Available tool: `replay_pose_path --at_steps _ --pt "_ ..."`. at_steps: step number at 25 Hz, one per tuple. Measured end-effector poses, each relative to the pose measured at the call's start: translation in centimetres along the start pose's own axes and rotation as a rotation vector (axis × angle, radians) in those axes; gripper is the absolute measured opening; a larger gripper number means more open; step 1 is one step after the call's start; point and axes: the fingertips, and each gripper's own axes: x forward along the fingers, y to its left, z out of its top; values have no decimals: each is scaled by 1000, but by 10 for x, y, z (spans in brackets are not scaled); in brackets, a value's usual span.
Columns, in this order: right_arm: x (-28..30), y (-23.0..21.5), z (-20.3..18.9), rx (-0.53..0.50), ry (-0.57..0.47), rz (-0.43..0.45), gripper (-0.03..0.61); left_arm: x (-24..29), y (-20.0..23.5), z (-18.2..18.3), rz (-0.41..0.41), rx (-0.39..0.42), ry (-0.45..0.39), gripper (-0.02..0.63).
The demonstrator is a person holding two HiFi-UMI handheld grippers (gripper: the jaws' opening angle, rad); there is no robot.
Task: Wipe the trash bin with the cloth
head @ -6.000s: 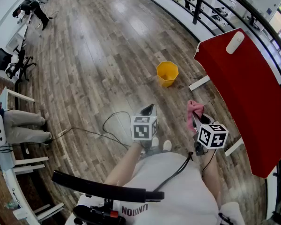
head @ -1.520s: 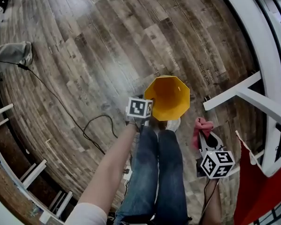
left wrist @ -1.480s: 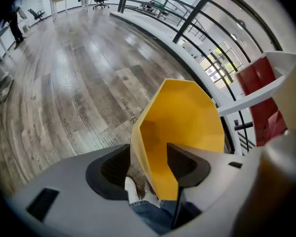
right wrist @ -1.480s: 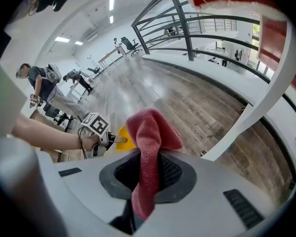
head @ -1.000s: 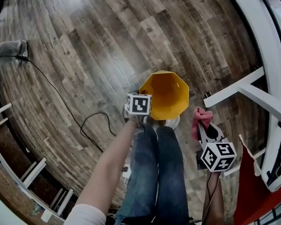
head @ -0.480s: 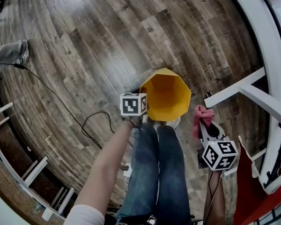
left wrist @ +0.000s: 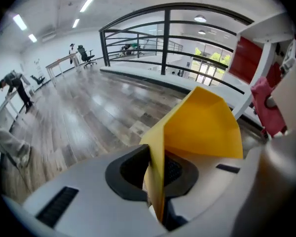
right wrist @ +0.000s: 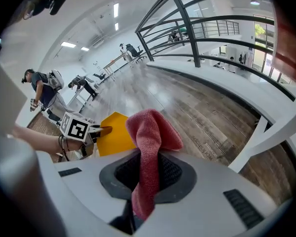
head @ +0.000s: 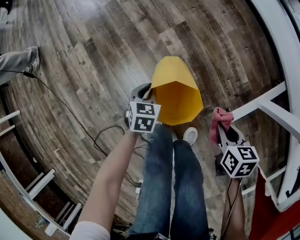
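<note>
Two grips: bin (head: 174,84) rim in left jaws, cloth (head: 219,121) in right jaws.

Head view: marker cube (head: 142,116) blocks most of the left tongs (head: 147,90) and part of the near rim of the trash bin (head: 176,91). Left gripper view: bin wall's lower edge is lost down between the jaws. Tail of the cloth (right wrist: 150,132) vanishes into the slot of the right tongs (right wrist: 144,181). Red panel (head: 272,209) clipped by the bottom-right corner. Bystander (head: 15,64) clipped at the left edge, only a leg shows. Far person (left wrist: 15,85) too blurred to make out.
</note>
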Motion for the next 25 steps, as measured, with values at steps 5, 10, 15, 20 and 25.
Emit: replay_pose_path --at_steps 5,10,15,20,25 --pt "30 6 47 -11 -64 -43 51 11 21 63 9 251 -127 15" --pt "50 -2 85 -2 -130 -116 51 35 27 109 -58 389 -229 12" --pt "87 -40 118 -16 -238 -134 51 72 12 153 -115 521 -370 11" --pt "127 -87 147 -70 -338 -117 51 114 -6 181 -178 585 -524 11" --pt "153 -111 178 -174 -467 -88 51 139 -24 196 -280 576 -686 11"
